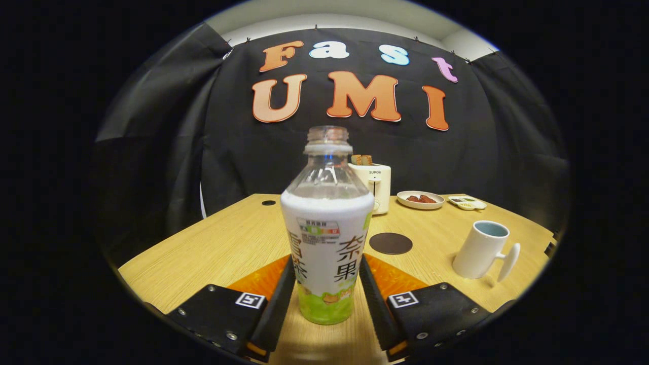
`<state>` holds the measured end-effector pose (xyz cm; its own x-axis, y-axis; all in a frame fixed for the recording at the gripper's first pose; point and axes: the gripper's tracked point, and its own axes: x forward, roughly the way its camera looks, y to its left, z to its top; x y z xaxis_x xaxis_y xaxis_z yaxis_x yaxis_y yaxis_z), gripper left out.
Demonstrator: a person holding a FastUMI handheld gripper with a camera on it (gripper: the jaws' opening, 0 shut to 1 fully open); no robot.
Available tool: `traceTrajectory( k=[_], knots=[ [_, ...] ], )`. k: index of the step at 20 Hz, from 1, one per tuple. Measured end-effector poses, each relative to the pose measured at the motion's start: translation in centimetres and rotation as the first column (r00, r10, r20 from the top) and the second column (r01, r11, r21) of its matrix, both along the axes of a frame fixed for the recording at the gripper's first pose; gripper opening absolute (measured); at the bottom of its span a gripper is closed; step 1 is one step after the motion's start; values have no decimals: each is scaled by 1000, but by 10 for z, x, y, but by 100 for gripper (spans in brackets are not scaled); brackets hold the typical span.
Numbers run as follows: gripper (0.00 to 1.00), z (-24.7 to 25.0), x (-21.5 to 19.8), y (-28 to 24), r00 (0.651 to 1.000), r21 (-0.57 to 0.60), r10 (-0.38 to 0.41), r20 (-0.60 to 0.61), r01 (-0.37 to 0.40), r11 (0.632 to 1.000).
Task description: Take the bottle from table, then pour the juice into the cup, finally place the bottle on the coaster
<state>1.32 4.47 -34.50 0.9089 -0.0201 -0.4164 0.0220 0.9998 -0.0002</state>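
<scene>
A capless plastic juice bottle point(325, 238) with a white and green label stands upright between my two black fingers. Both fingers touch its sides low on the label, so my gripper point(326, 259) is shut on it. Its base sits at or just above the wooden table point(218, 243); I cannot tell which. The upper part of the bottle looks clear. A round dark brown coaster point(390, 243) lies just beyond my right finger. Further right stands a white cup point(481, 249) with a pale blue inside, its handle pointing right.
A white toaster point(372, 187) with bread slices stands behind the bottle at the back of the table. To its right are a plate point(420, 199) of brown pieces and a small white tray point(467, 203). Black cloth walls close the booth behind.
</scene>
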Motion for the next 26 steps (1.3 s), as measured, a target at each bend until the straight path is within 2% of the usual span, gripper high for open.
traceTrajectory(
  k=[1,7,10,12,15,18,23,26],
  knots=[
    [67,1,-1,-1,1000,7,-9,8,9,1000],
    [57,6,3,7,999,53,49,-3,-48,997],
    [56,17,10,9,999,218,51,18,-54,974],
    [57,26,17,4,999,355,22,40,-35,934],
    [56,38,29,-9,998,506,-39,49,9,863],
    [56,47,39,-19,994,640,-104,39,56,767],
    [56,63,51,-47,975,812,-223,21,114,573],
    [56,76,55,-67,949,901,-315,17,122,417]
  ],
)
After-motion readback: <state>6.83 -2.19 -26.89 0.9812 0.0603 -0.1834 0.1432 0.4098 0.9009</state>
